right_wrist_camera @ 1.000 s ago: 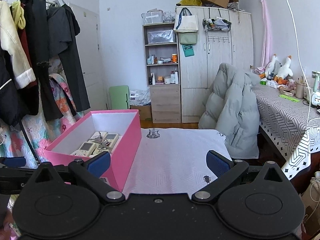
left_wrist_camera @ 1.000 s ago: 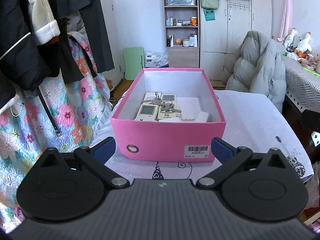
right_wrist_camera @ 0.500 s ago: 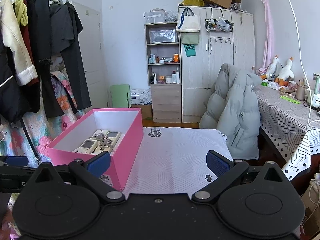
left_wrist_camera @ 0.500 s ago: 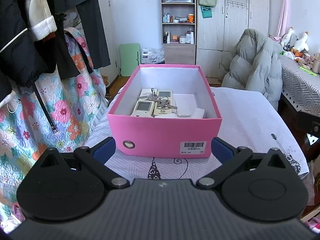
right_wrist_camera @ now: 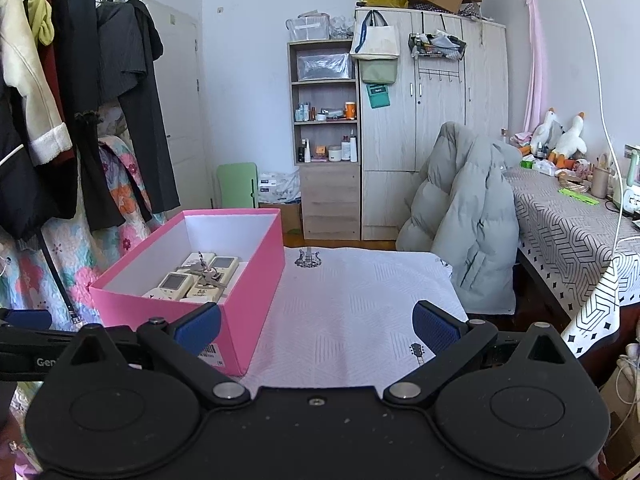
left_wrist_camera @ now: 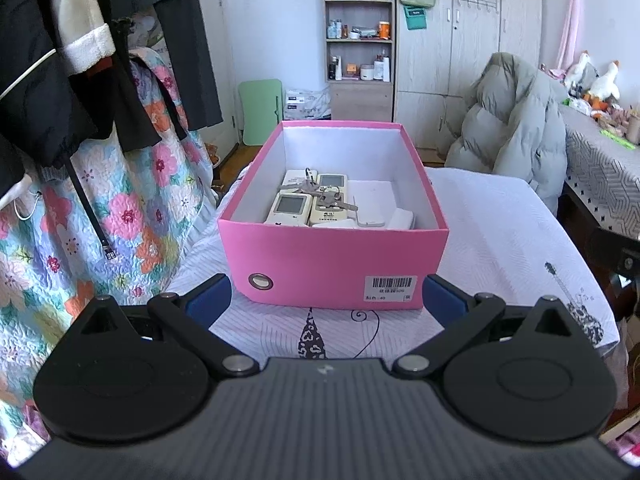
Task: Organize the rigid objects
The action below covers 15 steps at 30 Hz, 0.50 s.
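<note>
While both jaws gape empty, pink box sits ahead of left gripper, front-left of right gripper.

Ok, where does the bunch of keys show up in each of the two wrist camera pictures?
Left wrist view: the bunch of keys lies just above centre, on the remotes inside the pink box.
Right wrist view: the keys sit left of centre, in the same box.
Shared landmark: the grey puffer jacket, right of the box in both.

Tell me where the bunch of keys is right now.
In the left wrist view, the bunch of keys lies inside the pink box, on top of the remote controls at its left.
</note>
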### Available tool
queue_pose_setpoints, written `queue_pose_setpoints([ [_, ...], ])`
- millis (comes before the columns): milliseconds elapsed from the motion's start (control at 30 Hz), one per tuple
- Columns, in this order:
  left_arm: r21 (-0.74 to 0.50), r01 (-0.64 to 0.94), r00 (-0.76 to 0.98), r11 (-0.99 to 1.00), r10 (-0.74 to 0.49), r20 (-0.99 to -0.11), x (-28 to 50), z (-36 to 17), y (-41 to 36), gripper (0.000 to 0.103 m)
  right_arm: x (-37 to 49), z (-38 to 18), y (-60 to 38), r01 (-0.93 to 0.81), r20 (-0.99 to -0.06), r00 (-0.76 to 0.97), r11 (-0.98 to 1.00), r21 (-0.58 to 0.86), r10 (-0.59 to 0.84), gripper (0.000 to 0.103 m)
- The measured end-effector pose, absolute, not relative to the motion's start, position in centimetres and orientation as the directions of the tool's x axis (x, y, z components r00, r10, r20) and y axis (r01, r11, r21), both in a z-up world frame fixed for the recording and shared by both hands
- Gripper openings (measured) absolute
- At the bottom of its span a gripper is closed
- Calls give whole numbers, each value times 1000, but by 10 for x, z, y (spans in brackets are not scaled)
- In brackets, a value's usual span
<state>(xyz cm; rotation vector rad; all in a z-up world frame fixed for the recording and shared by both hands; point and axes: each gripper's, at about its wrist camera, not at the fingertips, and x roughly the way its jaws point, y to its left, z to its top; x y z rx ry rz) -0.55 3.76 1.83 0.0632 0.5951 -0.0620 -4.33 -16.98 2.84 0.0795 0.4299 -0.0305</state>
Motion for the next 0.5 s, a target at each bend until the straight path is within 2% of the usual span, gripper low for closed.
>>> queue_pose_setpoints([
  [200,84,75,828,994,-15,-560,-4,17,33,103,-42,27,-170,49,-420,907,996,71,-15,103],
  [500,57,81,818,995,-33,-574,-3,16,35,103,-42,26,-170,57,-427,904,996,66,-23,103],
])
